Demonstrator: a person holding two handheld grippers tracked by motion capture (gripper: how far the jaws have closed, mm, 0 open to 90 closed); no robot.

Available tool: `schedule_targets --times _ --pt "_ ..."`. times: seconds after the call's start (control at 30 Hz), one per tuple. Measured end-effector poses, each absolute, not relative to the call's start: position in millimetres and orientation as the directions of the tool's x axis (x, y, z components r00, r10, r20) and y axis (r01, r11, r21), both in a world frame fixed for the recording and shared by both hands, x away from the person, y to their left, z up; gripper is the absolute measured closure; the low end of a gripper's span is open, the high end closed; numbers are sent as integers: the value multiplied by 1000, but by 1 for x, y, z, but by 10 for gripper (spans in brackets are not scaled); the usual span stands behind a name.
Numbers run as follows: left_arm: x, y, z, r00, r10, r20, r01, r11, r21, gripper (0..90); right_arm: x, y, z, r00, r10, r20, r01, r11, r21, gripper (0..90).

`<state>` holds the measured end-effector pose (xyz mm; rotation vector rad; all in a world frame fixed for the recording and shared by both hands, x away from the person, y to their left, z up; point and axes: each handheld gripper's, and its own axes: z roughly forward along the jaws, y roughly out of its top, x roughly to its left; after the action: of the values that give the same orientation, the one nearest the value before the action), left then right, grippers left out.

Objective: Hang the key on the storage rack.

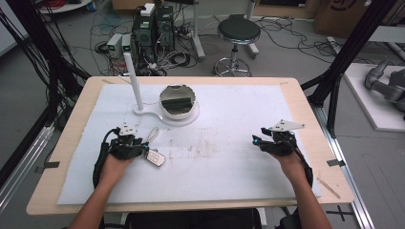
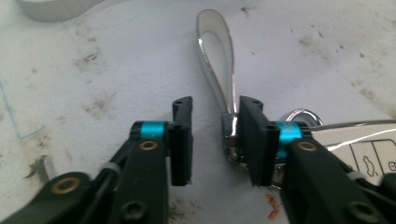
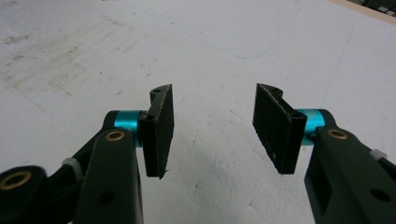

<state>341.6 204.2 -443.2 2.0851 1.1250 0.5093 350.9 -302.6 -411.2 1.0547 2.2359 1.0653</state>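
Right now we work at the car key (image 1: 155, 158) with its silver strap loop (image 2: 215, 60), which lies on the white mat (image 1: 229, 157) just at the tip of our left gripper (image 2: 215, 140). In the left gripper view the loop's long axis runs straight away from the jaws, its metal clasp (image 2: 229, 133) sitting in the gap and resting against the inner face of the right-hand jaw, while the left-hand jaw stands apart from it with bare mat between. The key body (image 2: 369, 151) lies off to the right, beyond that right-hand jaw. So the jaws are partly spread, touching the clasp on one side only and not pinching it; we judge that a firm hold wants either a small shift to centre the clasp or simply a full closing. Our right gripper (image 3: 212, 126) is well apart from the key, far across the mat, its jaws spread wide over bare mat and holding nothing. The left hand is plainly the nearer one.
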Motion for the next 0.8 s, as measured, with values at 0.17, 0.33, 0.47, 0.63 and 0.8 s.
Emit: schedule_targets --times 0.17,0.33,0.47,0.63,0.8 --pt "341 199 -441 558 830 30 561 -403 723 814 351 -302 -411 -610 789 -69 441 411 798 493" --pt "341 204 -439 540 841 -35 571 -336 749 815 350 -303 -410 -609 790 -67 440 407 801 493" --pt "340 214 -426 532 837 -131 540 -216 813 815 350 -306 -409 -603 795 -67 436 399 806 493" --pt "332 228 -408 540 828 -151 478 -154 865 815 349 -308 -409 -595 801 -60 442 389 809 494" --pt "323 241 -387 542 829 -140 393 -103 914 815 349 -308 -408 -586 808 -57 443 379 812 495"
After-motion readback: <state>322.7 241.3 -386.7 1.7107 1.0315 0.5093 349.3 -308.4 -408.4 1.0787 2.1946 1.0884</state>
